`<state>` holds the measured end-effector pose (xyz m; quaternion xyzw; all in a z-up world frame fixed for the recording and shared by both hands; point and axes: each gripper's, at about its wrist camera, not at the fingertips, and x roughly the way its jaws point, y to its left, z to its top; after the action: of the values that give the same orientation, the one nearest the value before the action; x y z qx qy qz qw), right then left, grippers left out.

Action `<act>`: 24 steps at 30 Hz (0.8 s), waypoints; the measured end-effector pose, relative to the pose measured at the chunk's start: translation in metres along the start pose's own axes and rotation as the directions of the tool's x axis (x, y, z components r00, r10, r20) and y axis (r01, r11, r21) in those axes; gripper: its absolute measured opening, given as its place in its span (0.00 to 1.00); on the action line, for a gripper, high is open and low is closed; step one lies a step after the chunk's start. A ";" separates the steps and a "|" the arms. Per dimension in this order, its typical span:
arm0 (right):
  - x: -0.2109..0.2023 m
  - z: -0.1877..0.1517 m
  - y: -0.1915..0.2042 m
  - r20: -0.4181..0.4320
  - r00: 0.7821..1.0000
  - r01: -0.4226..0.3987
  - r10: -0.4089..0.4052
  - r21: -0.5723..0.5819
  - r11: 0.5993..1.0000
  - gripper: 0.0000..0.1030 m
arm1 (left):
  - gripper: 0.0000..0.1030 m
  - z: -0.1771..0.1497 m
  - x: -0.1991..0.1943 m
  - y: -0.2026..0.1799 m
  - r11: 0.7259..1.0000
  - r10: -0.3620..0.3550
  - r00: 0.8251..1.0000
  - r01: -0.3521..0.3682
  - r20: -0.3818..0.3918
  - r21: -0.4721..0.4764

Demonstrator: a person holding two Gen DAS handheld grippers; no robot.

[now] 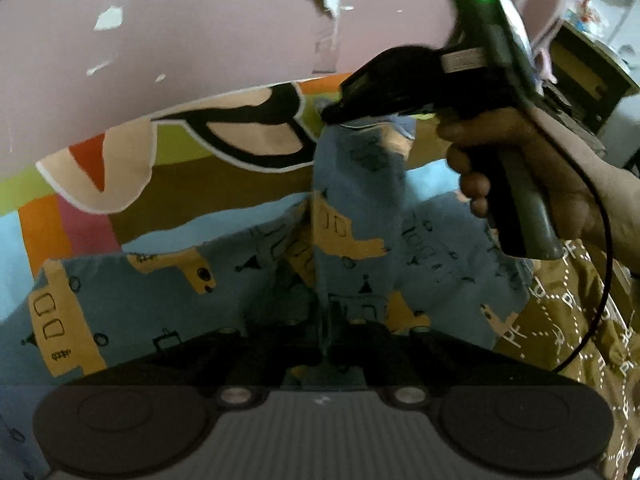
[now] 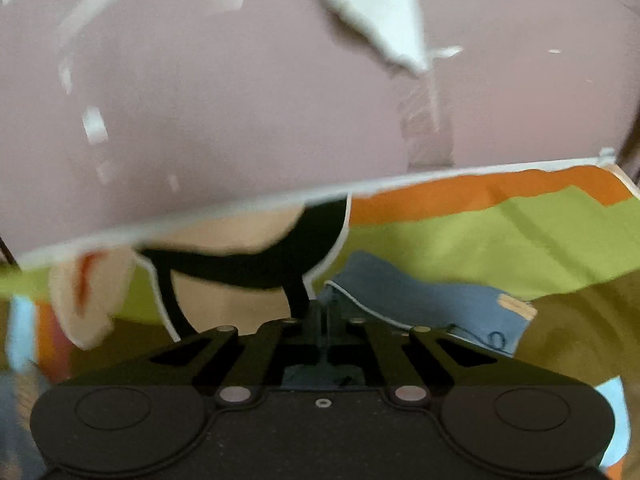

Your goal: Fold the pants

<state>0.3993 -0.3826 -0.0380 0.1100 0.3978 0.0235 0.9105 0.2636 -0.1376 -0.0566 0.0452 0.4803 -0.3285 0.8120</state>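
Note:
Blue pants (image 1: 160, 292) printed with yellow buses lie spread on a colourful bedsheet (image 1: 200, 184). My left gripper (image 1: 326, 332) is shut on a fold of the pants near their middle. From it a ridge of cloth rises to my right gripper (image 1: 330, 114), which is shut on a far edge of the pants and holds it off the sheet. In the right wrist view the right gripper (image 2: 320, 312) pinches a white-trimmed blue edge of the pants (image 2: 432, 304), which trails off to the right over the sheet (image 2: 480, 240).
A hand (image 1: 520, 160) holds the right gripper's handle, with a black cable (image 1: 604, 260) looping below it. The person's brown patterned garment (image 1: 560, 320) is at the right. A pink wall (image 1: 200, 40) with peeling paint backs the bed. Dark furniture (image 1: 580, 72) stands at the far right.

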 end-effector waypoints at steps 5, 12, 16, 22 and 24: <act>-0.075 -0.024 -0.040 0.170 0.984 -0.078 0.057 0.115 0.990 0.00 | 0.01 -0.003 -0.012 -0.021 0.995 -0.028 1.000 0.027 0.013 0.094; -0.164 -0.099 -0.094 0.233 0.972 -0.044 -0.028 0.299 0.953 0.01 | 0.01 -0.026 -0.022 -0.068 0.933 -0.090 0.996 0.087 -0.008 0.349; -0.157 -0.147 -0.113 0.165 0.983 0.006 -0.082 0.418 0.909 0.01 | 0.01 -0.039 -0.008 -0.086 0.891 -0.094 0.993 0.113 -0.065 0.440; -0.143 -0.169 -0.126 0.134 0.990 -0.030 -0.035 0.460 0.887 0.18 | 0.01 -0.041 0.003 -0.081 0.880 -0.106 0.989 0.143 -0.106 0.452; -0.138 -0.167 -0.130 0.130 0.991 -0.052 -0.010 0.468 0.882 0.23 | 0.01 -0.042 0.005 -0.081 0.881 -0.092 0.989 0.135 -0.115 0.454</act>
<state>0.1772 -0.4969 -0.0772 0.3329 0.3307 -0.0709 0.8802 0.1870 -0.1868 -0.0635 0.2230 0.4267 -0.4775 0.7350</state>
